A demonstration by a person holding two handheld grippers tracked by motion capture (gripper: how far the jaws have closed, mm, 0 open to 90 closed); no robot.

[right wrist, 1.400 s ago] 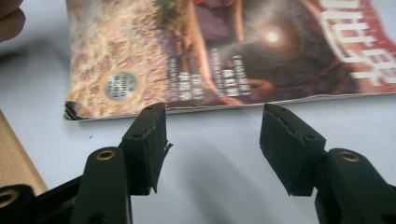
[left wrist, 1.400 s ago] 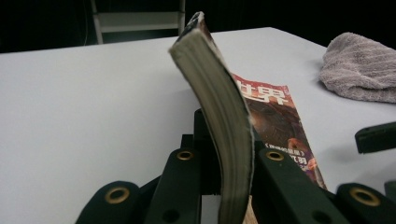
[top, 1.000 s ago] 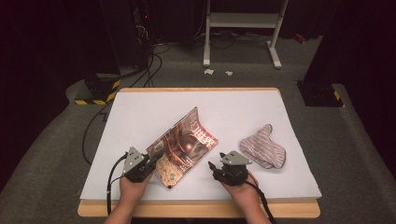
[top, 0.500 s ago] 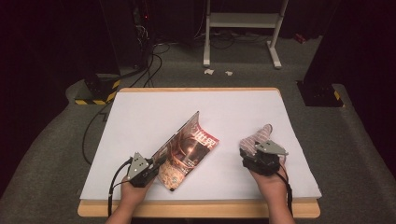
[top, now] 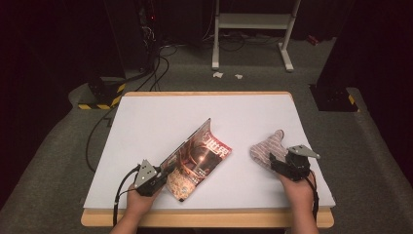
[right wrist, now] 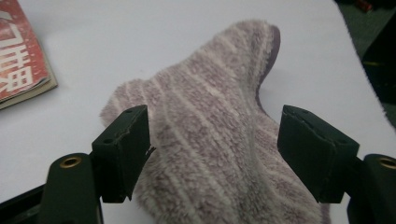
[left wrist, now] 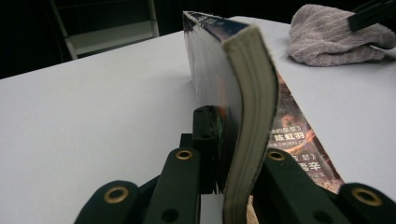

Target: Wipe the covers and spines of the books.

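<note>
On the white table (top: 146, 122), right tongs (top: 275, 161) newly beside the sock (top: 265, 148), freshly widened; left tongs (top: 163, 173) clamping the magazine (top: 199, 156).

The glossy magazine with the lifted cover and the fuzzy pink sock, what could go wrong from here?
1. The left tongs pinch only the lifted pages of the glossy magazine; they might slip or tear.
2. The right tongs, jaws just opened, straddle the fuzzy pink striped sock; closing could catch only loose fluff.
</note>
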